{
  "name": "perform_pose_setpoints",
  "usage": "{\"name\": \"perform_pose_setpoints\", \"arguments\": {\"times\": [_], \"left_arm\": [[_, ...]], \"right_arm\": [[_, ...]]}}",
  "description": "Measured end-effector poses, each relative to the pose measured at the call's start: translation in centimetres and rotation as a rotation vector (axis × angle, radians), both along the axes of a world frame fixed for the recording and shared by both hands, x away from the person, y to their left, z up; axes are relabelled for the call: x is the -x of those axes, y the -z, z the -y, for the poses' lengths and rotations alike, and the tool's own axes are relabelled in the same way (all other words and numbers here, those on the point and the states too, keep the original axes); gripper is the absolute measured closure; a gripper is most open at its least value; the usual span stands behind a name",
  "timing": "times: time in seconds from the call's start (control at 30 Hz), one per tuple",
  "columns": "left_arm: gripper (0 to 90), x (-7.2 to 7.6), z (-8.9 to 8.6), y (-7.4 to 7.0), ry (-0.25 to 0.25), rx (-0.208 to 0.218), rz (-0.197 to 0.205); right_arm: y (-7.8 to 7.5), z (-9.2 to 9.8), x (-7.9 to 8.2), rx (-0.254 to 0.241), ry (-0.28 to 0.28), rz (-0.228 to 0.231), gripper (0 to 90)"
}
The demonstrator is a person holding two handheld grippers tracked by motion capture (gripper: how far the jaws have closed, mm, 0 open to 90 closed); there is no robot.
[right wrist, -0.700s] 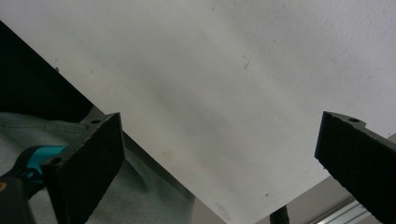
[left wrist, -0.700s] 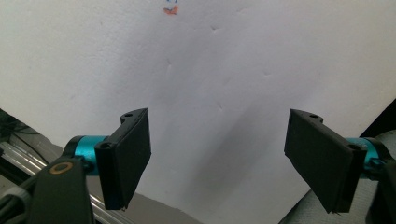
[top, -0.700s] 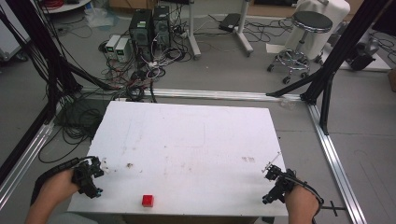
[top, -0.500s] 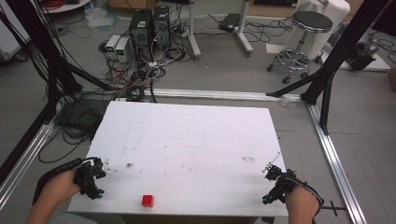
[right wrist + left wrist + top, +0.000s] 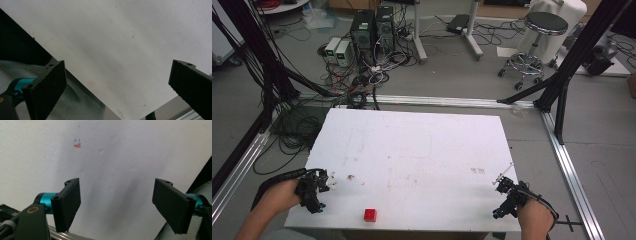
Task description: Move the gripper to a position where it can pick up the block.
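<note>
A small red cube (image 5: pixel 370 214) sits on the white table (image 5: pixel 422 150) near its front edge, left of centre. My left gripper (image 5: pixel 314 189) rests at the table's front left corner, well left of the cube. In the left gripper view its jaws stand wide apart over bare white tabletop (image 5: pixel 112 165), and the left gripper (image 5: pixel 116 206) holds nothing. My right gripper (image 5: pixel 507 197) is at the front right corner. The right gripper (image 5: pixel 120 87) is open too, hanging over the table's edge (image 5: pixel 105 105).
Small orange and blue marks (image 5: pixel 77 143) dot the tabletop ahead of the left gripper. An aluminium frame rail (image 5: pixel 569 170) runs along the table's right side. Computers (image 5: pixel 372 25), cables and a stool (image 5: pixel 537 30) stand on the floor beyond the table.
</note>
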State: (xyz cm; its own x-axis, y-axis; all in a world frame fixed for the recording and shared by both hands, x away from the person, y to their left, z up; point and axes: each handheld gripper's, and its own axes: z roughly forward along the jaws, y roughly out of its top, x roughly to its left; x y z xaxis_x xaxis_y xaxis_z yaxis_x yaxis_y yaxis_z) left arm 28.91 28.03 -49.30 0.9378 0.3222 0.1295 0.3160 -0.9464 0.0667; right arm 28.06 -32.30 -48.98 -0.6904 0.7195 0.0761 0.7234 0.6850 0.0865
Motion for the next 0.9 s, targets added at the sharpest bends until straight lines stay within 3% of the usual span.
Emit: {"name": "perform_pose_setpoints", "arguments": {"times": [0.27,0.73,0.9], "left_arm": [[23.1,-0.3,1.0,-0.8,0.063,-0.001,-0.005],[23.1,-0.1,4.1,-1.8,0.206,-0.033,-0.018],[23.1,0.0,5.2,-1.7,0.235,-0.055,-0.022]], "right_arm": [[0.0,0.1,0.0,-0.008,0.008,0.003,0.9],[-0.2,0.0,0.1,-0.018,0.006,0.003,0.9],[-0.3,0.0,0.1,-0.019,0.005,0.005,0.9]]}}
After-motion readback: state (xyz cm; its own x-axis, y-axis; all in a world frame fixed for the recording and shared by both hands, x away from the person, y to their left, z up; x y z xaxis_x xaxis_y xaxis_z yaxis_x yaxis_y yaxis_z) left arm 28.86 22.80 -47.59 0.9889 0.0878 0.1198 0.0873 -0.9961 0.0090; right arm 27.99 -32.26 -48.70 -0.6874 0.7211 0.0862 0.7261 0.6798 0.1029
